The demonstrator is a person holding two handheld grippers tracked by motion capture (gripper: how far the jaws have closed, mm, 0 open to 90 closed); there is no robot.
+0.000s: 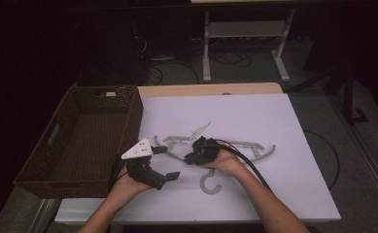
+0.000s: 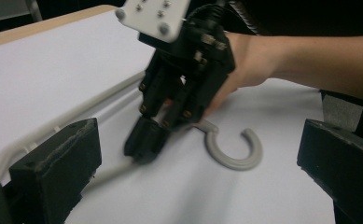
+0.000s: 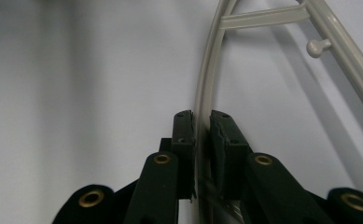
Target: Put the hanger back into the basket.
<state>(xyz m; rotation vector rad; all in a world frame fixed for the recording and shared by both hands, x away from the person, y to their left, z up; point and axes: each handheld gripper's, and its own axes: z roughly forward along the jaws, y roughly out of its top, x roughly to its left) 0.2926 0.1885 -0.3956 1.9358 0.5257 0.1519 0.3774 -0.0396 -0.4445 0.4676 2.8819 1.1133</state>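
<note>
Two claws, right claw [image 3: 202, 135] clenched on hanger [image 1: 254, 144] arm (mid-sheet), left claw [image 1: 166, 164] released, basket [image 1: 55, 170] beside.

Pale grey plastic clothes hanger [image 1: 235, 145] lying flat on white sheet, roughly mid-table. Hook [image 2: 235, 150] is an open C, points toward near edge, resting on the sheet. Curved shoulder arms spread left and right, straight crossbar on the far side, short struts between. Small round peg [image 3: 317, 46] on one arm. Left shoulder arm [image 3: 202, 100] sits between two black pads.
</note>
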